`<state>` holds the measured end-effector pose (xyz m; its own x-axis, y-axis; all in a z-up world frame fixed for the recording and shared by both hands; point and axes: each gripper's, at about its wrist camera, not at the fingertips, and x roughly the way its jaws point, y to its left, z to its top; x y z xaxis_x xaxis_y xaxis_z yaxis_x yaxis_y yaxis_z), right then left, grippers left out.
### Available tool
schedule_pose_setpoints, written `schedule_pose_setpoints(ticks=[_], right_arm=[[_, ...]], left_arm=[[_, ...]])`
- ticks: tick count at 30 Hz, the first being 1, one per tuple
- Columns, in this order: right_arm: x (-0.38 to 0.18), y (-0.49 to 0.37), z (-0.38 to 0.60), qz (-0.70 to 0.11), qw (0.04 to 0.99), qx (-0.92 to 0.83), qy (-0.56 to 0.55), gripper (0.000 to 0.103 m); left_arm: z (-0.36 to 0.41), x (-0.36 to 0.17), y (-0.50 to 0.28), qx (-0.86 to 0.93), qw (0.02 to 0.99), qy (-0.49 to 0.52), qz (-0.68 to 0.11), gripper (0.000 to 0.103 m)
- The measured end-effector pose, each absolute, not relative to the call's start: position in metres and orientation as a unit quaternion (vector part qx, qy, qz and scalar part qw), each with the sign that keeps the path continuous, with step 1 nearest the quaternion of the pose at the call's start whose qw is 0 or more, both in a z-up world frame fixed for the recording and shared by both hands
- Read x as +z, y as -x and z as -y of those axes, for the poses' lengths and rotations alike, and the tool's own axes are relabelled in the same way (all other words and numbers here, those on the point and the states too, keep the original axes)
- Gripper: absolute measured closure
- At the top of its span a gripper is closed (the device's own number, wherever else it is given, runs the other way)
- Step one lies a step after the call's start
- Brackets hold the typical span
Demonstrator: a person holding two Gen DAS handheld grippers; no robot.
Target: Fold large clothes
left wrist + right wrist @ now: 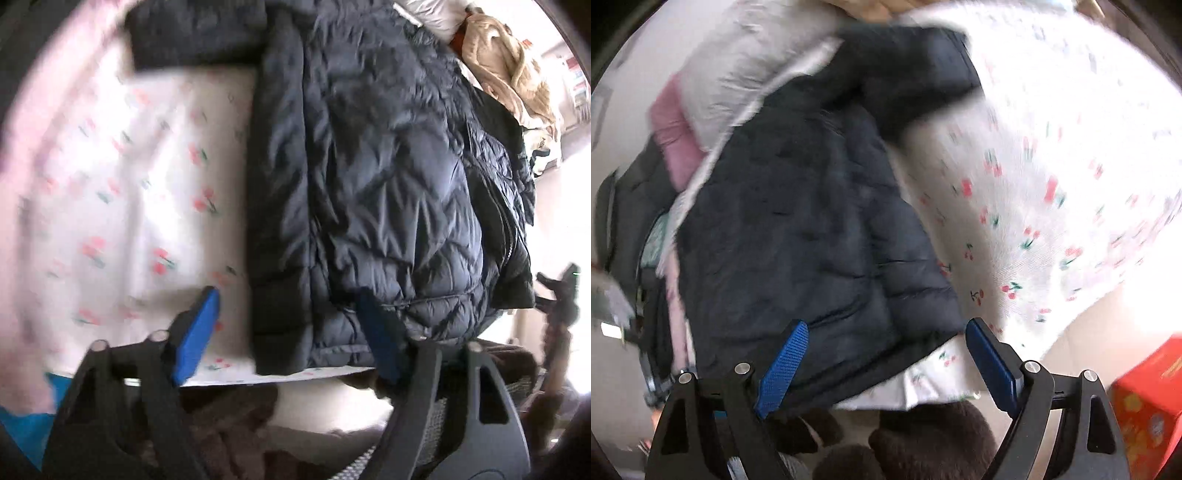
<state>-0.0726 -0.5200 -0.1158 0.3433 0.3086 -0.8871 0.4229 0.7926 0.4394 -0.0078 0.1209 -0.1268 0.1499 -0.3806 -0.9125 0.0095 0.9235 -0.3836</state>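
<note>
Listed left to right: white cherry-print bedsheet (155,177); dark navy quilted puffer jacket (369,184) lying flat on it (hem toward the bed's near edge); beige fleece garment (506,62) beyond. Left gripper (291,332), blue-padded, jaws apart, over the hem, nothing clamped. Right gripper (886,354) likewise spread, holding nothing.

Both wrist views look steeply down, close, sharing the jacket (369,184).

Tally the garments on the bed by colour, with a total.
Dark navy puffer jacket: 1
Beige fleece garment: 1
Pale grey padded garment with pink lining: 1
Total: 3
</note>
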Motion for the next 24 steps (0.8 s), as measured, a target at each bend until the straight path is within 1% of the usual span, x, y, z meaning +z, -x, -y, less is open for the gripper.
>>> schedule_pose_setpoints(ticks=[1,2,3,4,5,6,9,11,13,15,17,18,19,20,21,22,24], right_arm=[[-0.127,0.068,0.520,-0.573,0.748,-0.037,-0.335,0.033],[-0.134,0.065,0.519,-0.572,0.742,-0.032,-0.347,0.056],[-0.140,0.062,0.517,-0.568,0.739,-0.023,-0.362,0.068],[-0.140,0.061,0.514,-0.560,0.744,-0.016,-0.366,0.086],[-0.136,0.060,0.511,-0.554,0.751,-0.011,-0.359,0.090],[-0.125,0.060,0.507,-0.545,0.766,-0.010,-0.340,0.090],[-0.087,0.067,0.504,-0.516,0.809,0.002,-0.284,0.093],[-0.082,0.067,0.506,-0.525,0.814,-0.017,-0.248,0.093],[-0.093,0.061,0.505,-0.554,0.801,-0.037,-0.224,0.093],[-0.111,0.055,0.500,-0.585,0.788,-0.067,-0.179,0.093],[-0.128,0.050,0.499,-0.599,0.777,-0.079,-0.175,0.090],[-0.127,0.050,0.500,-0.596,0.777,-0.084,-0.185,0.089],[-0.124,0.051,0.501,-0.591,0.780,-0.089,-0.187,0.084],[-0.117,0.053,0.501,-0.586,0.784,-0.093,-0.184,0.083],[-0.112,0.055,0.503,-0.583,0.787,-0.096,-0.180,0.082],[-0.103,0.058,0.503,-0.577,0.792,-0.102,-0.172,0.080],[-0.076,0.063,0.497,-0.556,0.810,-0.121,-0.140,0.073]], left_arm=[[-0.118,-0.131,0.009,-0.138,0.737,0.155,-0.643,0.042],[-0.114,-0.131,0.011,-0.147,0.736,0.157,-0.642,0.047],[-0.109,-0.128,0.013,-0.162,0.738,0.151,-0.637,0.070],[-0.106,-0.123,0.016,-0.180,0.739,0.153,-0.631,0.088],[-0.107,-0.117,0.018,-0.183,0.743,0.159,-0.624,0.089],[-0.110,-0.106,0.022,-0.184,0.752,0.166,-0.611,0.091],[-0.123,-0.083,0.030,-0.184,0.774,0.172,-0.581,0.093],[-0.124,-0.087,0.031,-0.163,0.775,0.141,-0.594,0.094],[-0.119,-0.105,0.030,-0.142,0.766,0.106,-0.619,0.094],[-0.111,-0.131,0.030,-0.124,0.751,0.063,-0.646,0.093],[-0.107,-0.132,0.030,-0.122,0.758,0.051,-0.639,0.091],[-0.107,-0.126,0.031,-0.117,0.761,0.051,-0.636,0.087],[-0.108,-0.117,0.035,-0.111,0.772,0.045,-0.624,0.077],[-0.109,-0.108,0.040,-0.102,0.785,0.030,-0.610,0.068],[-0.109,-0.101,0.044,-0.093,0.796,0.017,-0.598,0.050],[-0.111,-0.093,0.046,-0.084,0.807,0.007,-0.585,0.037],[-0.114,-0.075,0.043,-0.065,0.831,-0.013,-0.552,0.034]])
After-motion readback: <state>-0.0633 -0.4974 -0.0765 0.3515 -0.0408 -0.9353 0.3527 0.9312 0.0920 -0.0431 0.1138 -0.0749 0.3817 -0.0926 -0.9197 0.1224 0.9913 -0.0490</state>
